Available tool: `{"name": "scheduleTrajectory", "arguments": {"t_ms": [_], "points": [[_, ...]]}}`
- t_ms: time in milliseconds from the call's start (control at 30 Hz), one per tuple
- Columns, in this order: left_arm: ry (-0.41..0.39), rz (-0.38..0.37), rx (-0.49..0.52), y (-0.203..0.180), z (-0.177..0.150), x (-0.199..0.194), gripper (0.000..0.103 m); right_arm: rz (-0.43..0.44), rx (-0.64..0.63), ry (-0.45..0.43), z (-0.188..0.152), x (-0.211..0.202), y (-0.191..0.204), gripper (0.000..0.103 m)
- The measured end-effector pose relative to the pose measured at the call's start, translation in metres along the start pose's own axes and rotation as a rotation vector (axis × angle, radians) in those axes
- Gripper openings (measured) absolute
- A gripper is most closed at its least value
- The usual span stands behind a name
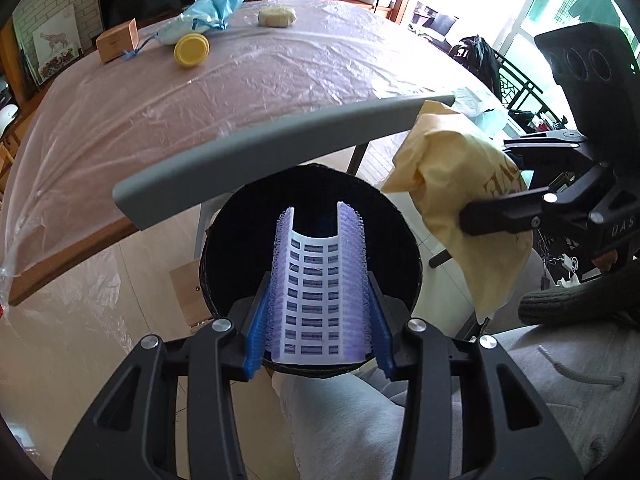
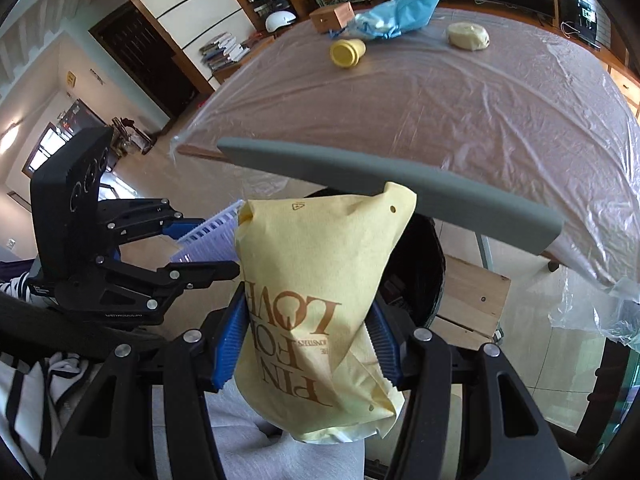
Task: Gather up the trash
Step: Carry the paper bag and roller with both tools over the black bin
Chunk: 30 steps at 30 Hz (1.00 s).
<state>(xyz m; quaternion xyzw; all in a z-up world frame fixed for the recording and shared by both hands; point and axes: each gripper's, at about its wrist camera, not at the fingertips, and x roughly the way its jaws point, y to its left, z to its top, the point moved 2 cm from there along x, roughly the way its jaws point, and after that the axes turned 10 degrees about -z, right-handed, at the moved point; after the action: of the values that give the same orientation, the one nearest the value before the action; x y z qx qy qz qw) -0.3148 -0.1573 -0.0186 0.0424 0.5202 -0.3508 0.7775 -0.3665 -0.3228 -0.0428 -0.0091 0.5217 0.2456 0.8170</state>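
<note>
My left gripper [image 1: 318, 308] is shut on a curved white and purple plastic grid piece [image 1: 316, 280], held over the open mouth of a round black bin [image 1: 236, 220]. The grid piece [image 2: 212, 236] and the left gripper [image 2: 208, 248] also show at the left of the right wrist view. My right gripper [image 2: 308, 312] is shut on a yellow paper bag [image 2: 320, 248] with brown lettering. That bag [image 1: 452, 184] hangs in the right gripper [image 1: 484, 182] just right of the bin. From the right wrist the bag hides most of the bin [image 2: 424, 264].
A grey chair-back rail [image 1: 260, 148] crosses just above the bin. Beyond it a film-covered table [image 1: 280, 88] carries a yellow cup [image 1: 192, 50], a blue plastic bag [image 1: 212, 12], a crumpled yellowish wad [image 1: 277, 16] and a wooden box [image 1: 118, 40]. A person's grey-trousered legs [image 1: 340, 420] are below.
</note>
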Motion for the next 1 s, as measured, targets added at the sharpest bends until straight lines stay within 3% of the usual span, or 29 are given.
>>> {"name": "scheduleTrajectory", "arguments": {"t_ms": [433, 1000], "points": [[0.063, 0.032, -0.018, 0.02, -0.002, 0.034, 0.044, -0.057, 0.043, 0.059, -0.006, 0.04, -0.008, 0.055], [0.103, 0.046, 0.003, 0.028, 0.005, 0.056, 0.044, -0.096, -0.009, 0.125, -0.001, 0.073, -0.004, 0.055]]}}
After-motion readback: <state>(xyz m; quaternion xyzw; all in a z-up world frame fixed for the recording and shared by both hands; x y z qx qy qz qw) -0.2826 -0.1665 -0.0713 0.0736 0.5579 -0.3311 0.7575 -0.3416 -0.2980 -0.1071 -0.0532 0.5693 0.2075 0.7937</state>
